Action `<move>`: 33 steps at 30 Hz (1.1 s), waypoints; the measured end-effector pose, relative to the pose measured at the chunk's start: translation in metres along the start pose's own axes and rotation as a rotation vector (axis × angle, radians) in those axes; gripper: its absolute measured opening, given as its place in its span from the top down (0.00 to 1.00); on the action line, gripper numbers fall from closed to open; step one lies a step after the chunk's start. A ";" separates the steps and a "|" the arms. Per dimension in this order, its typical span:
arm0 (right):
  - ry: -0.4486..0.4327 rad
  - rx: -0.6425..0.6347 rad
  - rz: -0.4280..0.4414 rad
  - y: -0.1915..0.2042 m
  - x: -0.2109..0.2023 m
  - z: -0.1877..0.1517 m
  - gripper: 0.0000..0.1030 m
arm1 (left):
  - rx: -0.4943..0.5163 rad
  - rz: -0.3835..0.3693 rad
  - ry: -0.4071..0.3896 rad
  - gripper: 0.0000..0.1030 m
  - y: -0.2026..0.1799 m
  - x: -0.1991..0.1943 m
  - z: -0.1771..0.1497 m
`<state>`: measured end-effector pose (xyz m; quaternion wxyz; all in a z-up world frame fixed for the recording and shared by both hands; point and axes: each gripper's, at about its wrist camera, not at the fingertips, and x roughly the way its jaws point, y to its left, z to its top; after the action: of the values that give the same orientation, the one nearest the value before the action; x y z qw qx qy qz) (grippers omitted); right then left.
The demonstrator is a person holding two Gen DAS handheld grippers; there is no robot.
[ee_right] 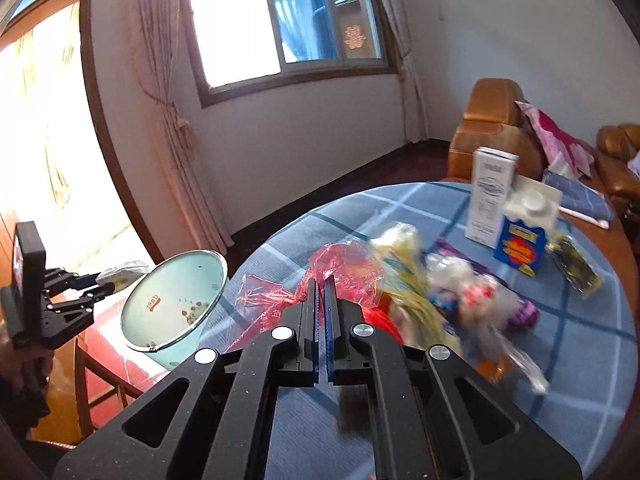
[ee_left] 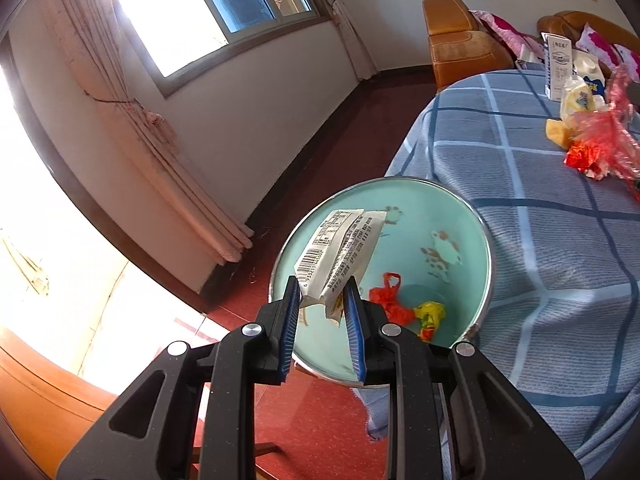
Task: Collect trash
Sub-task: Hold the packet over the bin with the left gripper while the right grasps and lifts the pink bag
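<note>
My left gripper (ee_left: 322, 286) is shut on a white wrapper with a barcode (ee_left: 340, 252) and holds it over a tilted pale green enamel basin (ee_left: 404, 204). A crumpled red wrapper (ee_left: 390, 300) and a yellow wrapper (ee_left: 430, 314) lie in the basin's bottom. In the right wrist view the basin (ee_right: 176, 280) stands off the table's left edge, with the left gripper (ee_right: 105, 282) at its rim. My right gripper (ee_right: 321, 280) is shut on a sheet of red clear plastic (ee_right: 348, 266), raised a little above the blue checked tablecloth (ee_right: 580, 360).
A blurred pile of mixed wrappers (ee_right: 440, 292) lies right of the red plastic. Behind it stand a white carton (ee_right: 490, 200) and a blue-and-yellow carton (ee_right: 522, 240). An orange sofa (ee_right: 492, 132) sits past the table. A wooden stool frame (ee_right: 104, 384) is below the basin.
</note>
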<state>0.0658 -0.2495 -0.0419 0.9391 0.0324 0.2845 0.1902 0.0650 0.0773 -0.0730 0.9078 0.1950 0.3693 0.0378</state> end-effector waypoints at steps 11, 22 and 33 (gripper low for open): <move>0.032 -0.082 0.027 0.030 0.049 0.015 0.97 | 0.001 0.046 0.023 0.78 0.008 0.011 -0.003; 0.073 -0.164 0.048 0.062 0.094 0.026 0.97 | 0.009 0.072 0.059 0.78 0.014 0.024 -0.009; 0.089 -0.258 0.069 0.096 0.119 0.027 0.97 | 0.035 0.104 0.072 0.78 0.012 0.029 -0.009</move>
<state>0.1393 -0.1152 -0.0651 0.9148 -0.0874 0.2975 0.2588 0.0808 0.0977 -0.0932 0.8873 0.2283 0.3915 0.0855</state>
